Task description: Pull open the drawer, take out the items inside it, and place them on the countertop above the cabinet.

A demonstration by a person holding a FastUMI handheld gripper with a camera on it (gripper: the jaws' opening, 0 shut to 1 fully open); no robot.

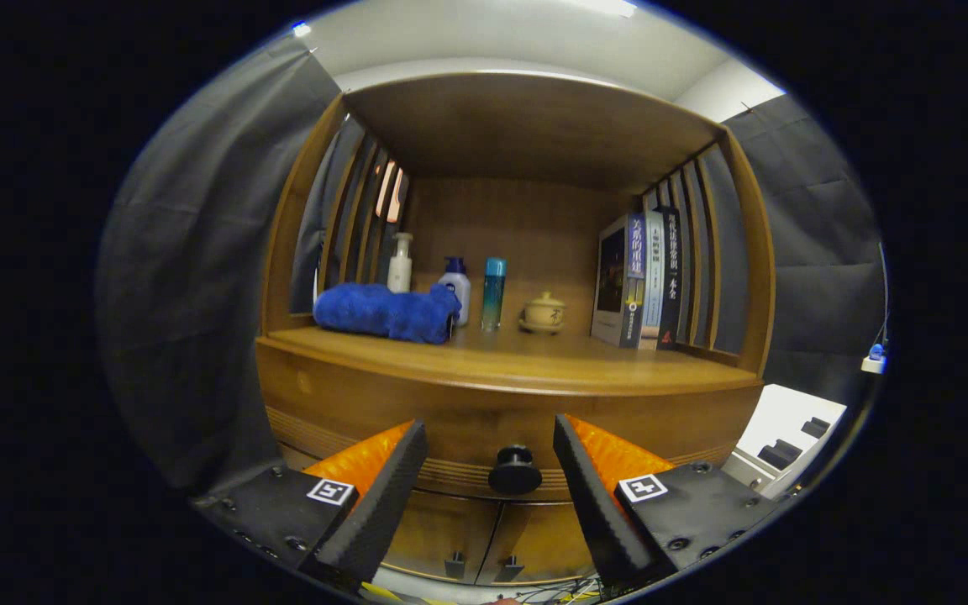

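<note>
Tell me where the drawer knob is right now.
In the gripper view, the drawer knob sits on the drawer front below the countertop, between the open claw's fingers, untouched.

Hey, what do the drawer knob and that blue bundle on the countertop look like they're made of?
The drawer knob, between the open fingers of the gripper, looks like dark, slightly glossy plastic or metal. The blue bundle looks like fluffy terry cloth, probably a towel.

Blue towel [386,313] laid beside white pump bottle [400,264]; teal bottle [493,292], lidded ceramic jar [544,313] further along; books [642,280] stood upright by slats.
</note>
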